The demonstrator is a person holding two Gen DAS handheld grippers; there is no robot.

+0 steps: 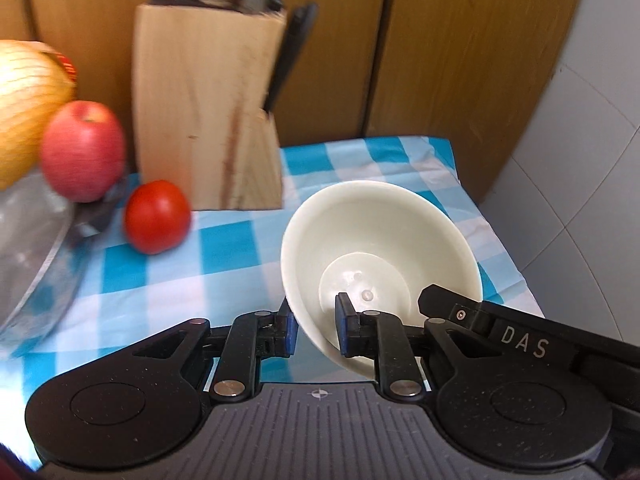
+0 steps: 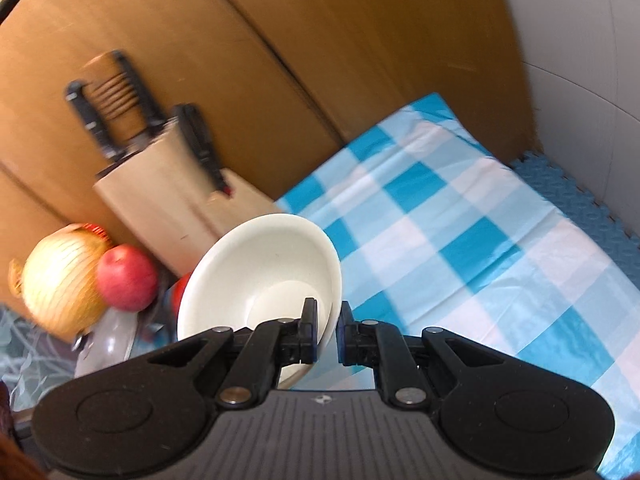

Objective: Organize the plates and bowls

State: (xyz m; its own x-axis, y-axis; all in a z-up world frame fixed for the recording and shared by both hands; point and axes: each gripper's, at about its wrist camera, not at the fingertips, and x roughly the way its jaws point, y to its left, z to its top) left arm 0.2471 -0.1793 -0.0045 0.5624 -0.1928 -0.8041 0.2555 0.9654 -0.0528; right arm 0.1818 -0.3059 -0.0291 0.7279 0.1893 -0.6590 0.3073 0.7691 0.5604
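Holding a white bowl by its rim, the left claw was clamped tight, and the bowl hung tipped above the blue checked cloth. The right claw pinched the rim of another white bowl the same way. A knife block, an apple and a tomato sat behind.
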